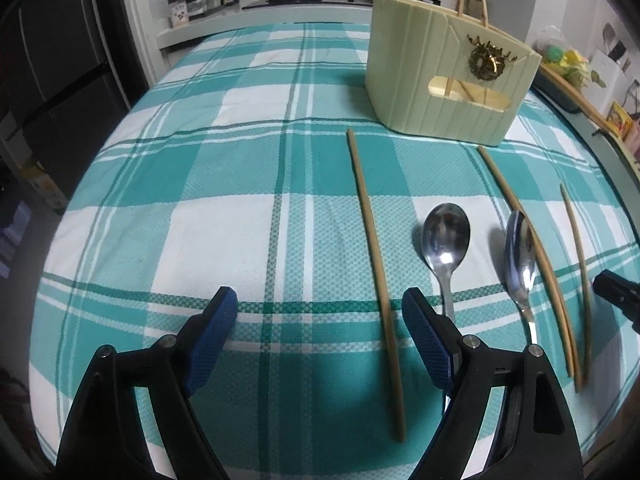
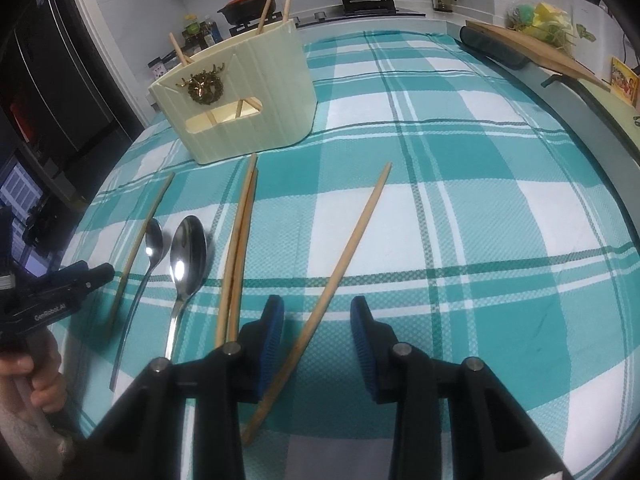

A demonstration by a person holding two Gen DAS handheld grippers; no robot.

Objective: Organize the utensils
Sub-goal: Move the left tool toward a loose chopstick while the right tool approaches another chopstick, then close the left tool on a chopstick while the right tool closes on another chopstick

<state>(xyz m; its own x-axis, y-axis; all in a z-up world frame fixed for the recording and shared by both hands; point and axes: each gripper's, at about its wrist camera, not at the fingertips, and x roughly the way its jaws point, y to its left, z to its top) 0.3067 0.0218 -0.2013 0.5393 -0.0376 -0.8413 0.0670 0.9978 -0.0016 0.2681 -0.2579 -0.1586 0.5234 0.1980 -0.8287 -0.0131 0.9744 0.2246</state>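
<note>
Left tongs [image 1: 316,332] wide and empty beside lone chopstick [image 1: 376,280], right tongs [image 2: 316,340] narrower, straddling another chopstick [image 2: 320,300] untouched; both poised for pickup toward cream holder [image 2: 240,96] at tablecloth's [image 2: 480,240] far edge.

Ahead of my left gripper [image 1: 318,318] the checked cloth [image 1: 240,160] lies bare to its far edge, with one chopstick [image 1: 376,272] just right of that lane. My right gripper [image 2: 318,322] straddles a slanted chopstick [image 2: 340,264]; open cloth runs right and far. The cream utensil holder [image 2: 240,92] blocks the far left, and spoons [image 2: 188,256] and paired chopsticks [image 2: 238,248] crowd the ground between both grippers.
</note>
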